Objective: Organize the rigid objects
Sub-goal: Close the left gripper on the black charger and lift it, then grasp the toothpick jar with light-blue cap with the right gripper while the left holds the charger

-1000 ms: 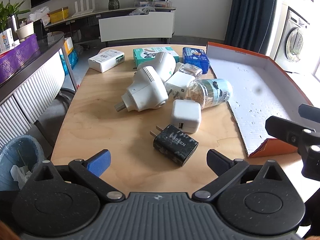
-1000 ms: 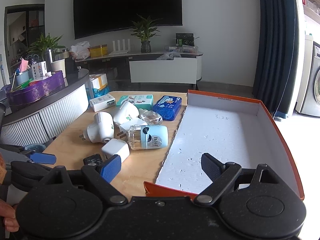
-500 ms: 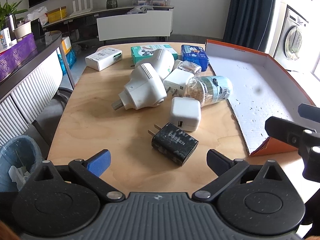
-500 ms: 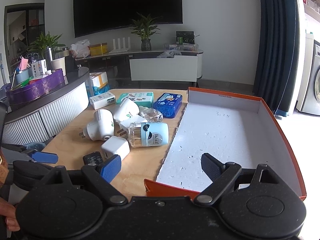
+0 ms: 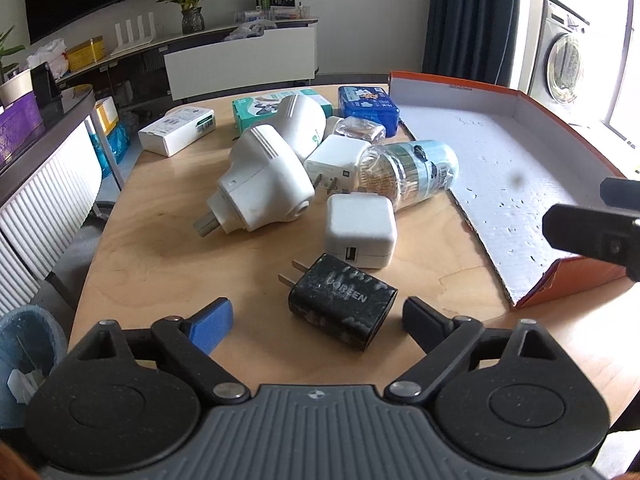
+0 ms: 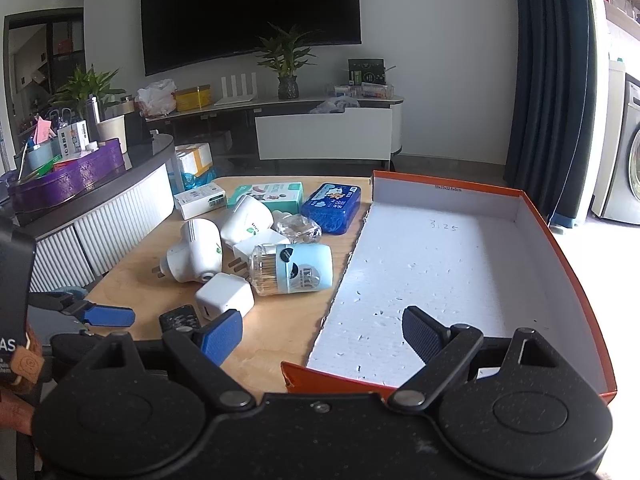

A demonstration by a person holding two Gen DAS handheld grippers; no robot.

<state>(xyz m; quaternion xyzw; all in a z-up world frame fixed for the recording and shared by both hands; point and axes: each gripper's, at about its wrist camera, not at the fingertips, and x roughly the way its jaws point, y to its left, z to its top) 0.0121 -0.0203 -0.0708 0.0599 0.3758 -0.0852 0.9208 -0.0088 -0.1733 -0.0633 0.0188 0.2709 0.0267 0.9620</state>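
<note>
A black charger with two prongs lies on the wooden table. My left gripper straddles it and its jaws are closing; the pads stand apart from the charger's sides. Just beyond lie a white cube charger, two white plug-in units, a white adapter and a cotton swab jar on its side. My right gripper hangs open and empty over the near edge of the orange box lid, whose white floor is bare. The black charger shows partly behind its blue finger.
At the table's far side lie a blue tin, a green box and a white box. A bin stands on the floor at the left, beside a ribbed counter. The right gripper's finger juts in from the right.
The left gripper has come closer to the black charger, which now sits between its fingers, and the fingers have drawn inward. The right gripper has stayed where it was.
</note>
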